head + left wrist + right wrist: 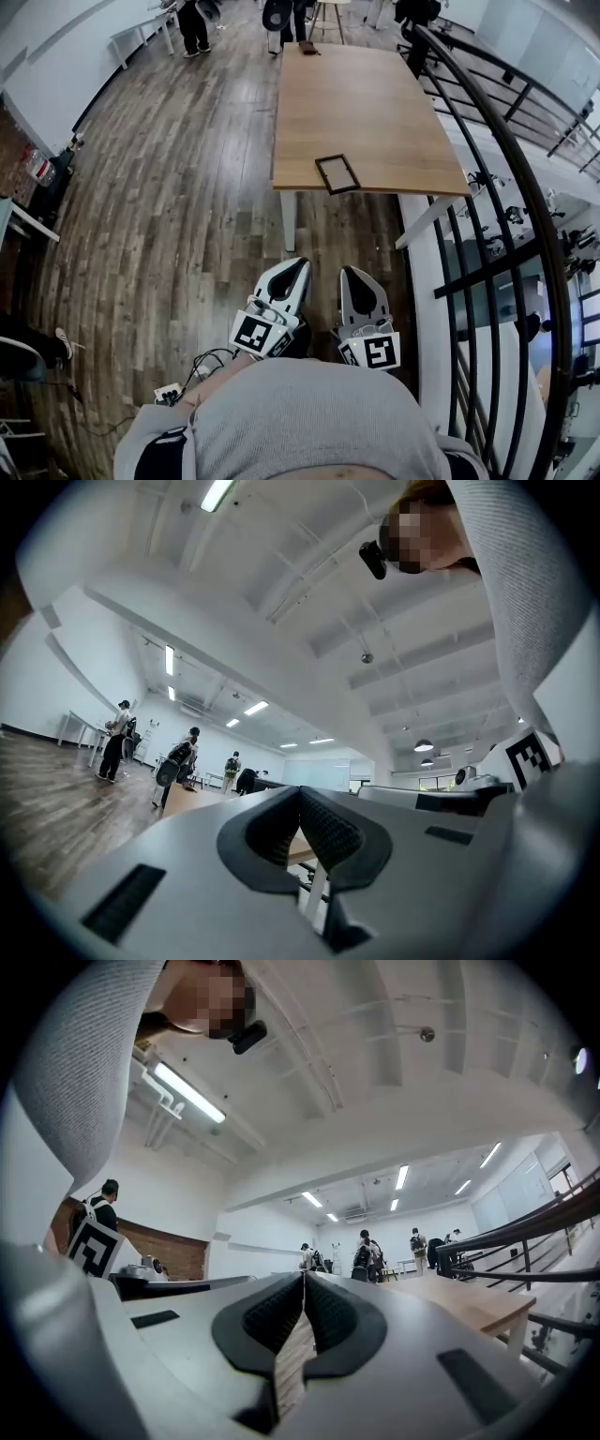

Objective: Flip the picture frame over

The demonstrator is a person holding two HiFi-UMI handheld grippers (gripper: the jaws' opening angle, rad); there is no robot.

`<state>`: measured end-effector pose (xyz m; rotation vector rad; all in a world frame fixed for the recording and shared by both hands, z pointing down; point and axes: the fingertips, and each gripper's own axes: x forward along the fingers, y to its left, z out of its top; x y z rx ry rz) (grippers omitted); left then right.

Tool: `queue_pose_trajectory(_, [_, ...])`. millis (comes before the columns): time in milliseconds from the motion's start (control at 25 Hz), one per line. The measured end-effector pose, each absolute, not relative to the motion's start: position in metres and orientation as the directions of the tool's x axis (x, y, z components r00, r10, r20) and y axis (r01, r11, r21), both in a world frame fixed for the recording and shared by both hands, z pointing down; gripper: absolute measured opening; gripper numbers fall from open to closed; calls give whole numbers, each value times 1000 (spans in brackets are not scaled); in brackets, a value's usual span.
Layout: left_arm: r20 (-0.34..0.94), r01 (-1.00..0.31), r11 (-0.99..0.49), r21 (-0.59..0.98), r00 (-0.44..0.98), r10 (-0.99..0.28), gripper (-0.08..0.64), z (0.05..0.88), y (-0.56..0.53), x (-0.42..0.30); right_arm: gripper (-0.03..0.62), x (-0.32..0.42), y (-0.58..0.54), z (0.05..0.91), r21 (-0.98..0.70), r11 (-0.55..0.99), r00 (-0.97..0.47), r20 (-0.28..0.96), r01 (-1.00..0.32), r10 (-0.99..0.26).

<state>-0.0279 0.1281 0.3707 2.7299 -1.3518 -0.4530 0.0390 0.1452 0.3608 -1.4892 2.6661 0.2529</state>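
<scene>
A dark picture frame (337, 173) lies flat near the front edge of the long wooden table (366, 103), a little left of the edge's middle. Both grippers are held close to my body, well short of the table. My left gripper (298, 266) has its jaws pressed together with nothing between them. My right gripper (349, 272) is likewise shut and empty. In the left gripper view the closed left gripper (302, 792) points slightly upward toward the room. The right gripper (304, 1277) shows the same closed tips, with the table (469, 1305) ahead to its right.
A black metal railing (506, 187) curves along the right side of the table. Wooden floor (169, 187) spreads to the left. People (194, 23) stand at the far end, near a white table (141, 33). A small dark object (308, 48) rests on the table's far end.
</scene>
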Motion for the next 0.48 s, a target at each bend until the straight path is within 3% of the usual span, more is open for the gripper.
queue_pose_trajectory(40, [-232, -768, -613, 185, 572, -787, 6, 372, 120, -29, 15, 35, 139, 359, 246, 528, -569, -135, -812, -811])
queue_pose_trajectory(120, [-235, -765, -617, 185, 575, -784, 6, 374, 100, -27, 15, 23, 126, 353, 659, 488, -685, -58, -572, -726])
queue_pose_trajectory(160, [-238, -763, -620, 184, 577, -781, 6, 374, 89, -27, 15, 19, 117, 349, 757, 448, -710, -31, -477, -703])
queue_pose_trajectory(480, [-258, -741, -646, 185, 598, -759, 6, 361, -10, -37, 15, -3, 21, 320, 807, 365, -716, -99, -464, -691])
